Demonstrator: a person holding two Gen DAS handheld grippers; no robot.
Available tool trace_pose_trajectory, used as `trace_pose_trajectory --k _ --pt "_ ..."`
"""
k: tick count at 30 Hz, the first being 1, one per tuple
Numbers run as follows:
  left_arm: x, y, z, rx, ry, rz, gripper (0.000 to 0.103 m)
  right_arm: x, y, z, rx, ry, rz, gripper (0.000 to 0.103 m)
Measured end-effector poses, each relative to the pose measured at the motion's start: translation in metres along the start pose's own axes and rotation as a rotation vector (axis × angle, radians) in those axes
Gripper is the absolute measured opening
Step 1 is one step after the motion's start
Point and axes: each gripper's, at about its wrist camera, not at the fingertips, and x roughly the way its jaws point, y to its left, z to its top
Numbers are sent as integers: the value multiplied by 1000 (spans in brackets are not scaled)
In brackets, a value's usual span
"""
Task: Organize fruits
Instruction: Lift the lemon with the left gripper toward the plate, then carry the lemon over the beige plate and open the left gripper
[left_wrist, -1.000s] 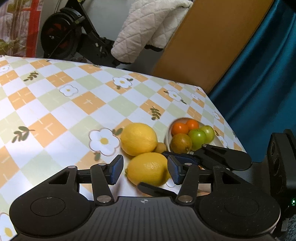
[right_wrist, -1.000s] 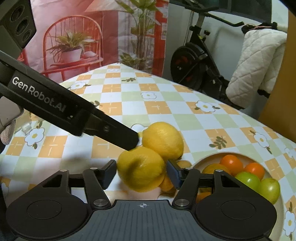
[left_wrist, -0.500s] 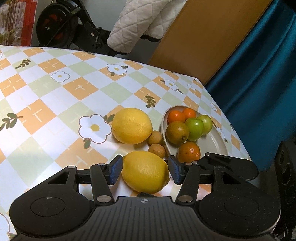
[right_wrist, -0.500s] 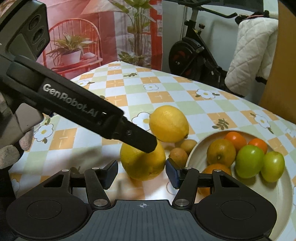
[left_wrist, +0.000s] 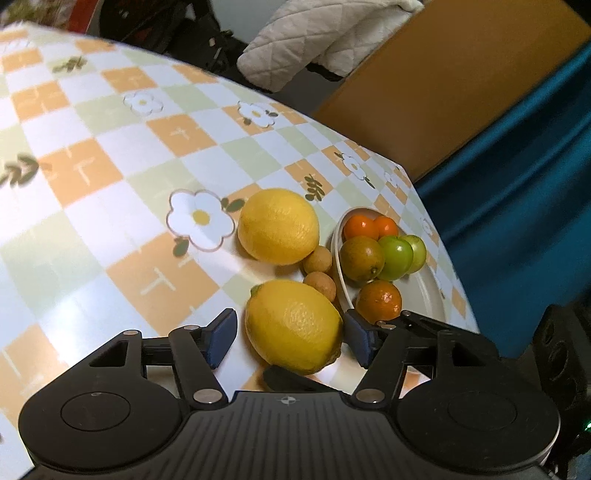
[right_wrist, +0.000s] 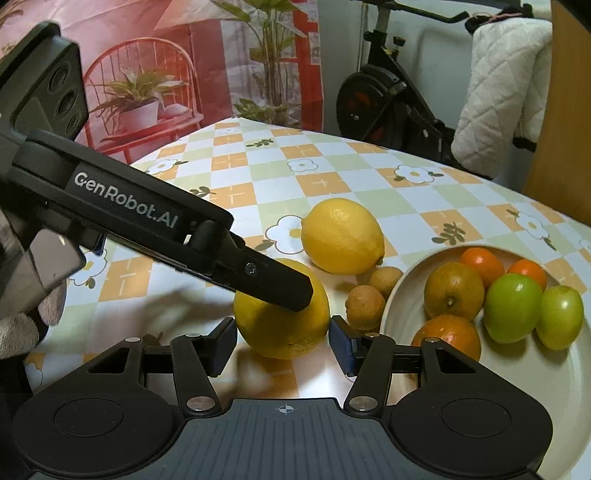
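Observation:
A yellow lemon lies on the checked tablecloth between the pads of my left gripper, whose jaws are opening, with a gap on the left side. The same lemon sits between the pads of my right gripper, which press both its sides. One left finger crosses over its top. A second lemon and two small brown fruits lie just beyond. The cream plate to the right holds oranges and green fruits.
The table's far right edge runs just past the plate, with a blue curtain beyond it. A brown board, a white quilted cloth and an exercise bike stand behind the table. A gloved hand holds the left gripper.
The lemon has come down toward the plate and now rests on the cloth. My left jaws have spread apart from it. The right jaws kept their width around it.

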Motion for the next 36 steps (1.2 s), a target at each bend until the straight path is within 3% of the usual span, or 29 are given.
trace_pose_trajectory --k 12,23,36 --pt "3 1 -7 -54 -33 -11 63 6 0 -1 6 -1 -8 51" --pt "-18 -23 -12 27 -88 31 63 -10 1 -3 25 -65 4 50" --pt "-24 -59 -13 108 -98 51 63 -43 -10 -12 62 -143 -3 50"
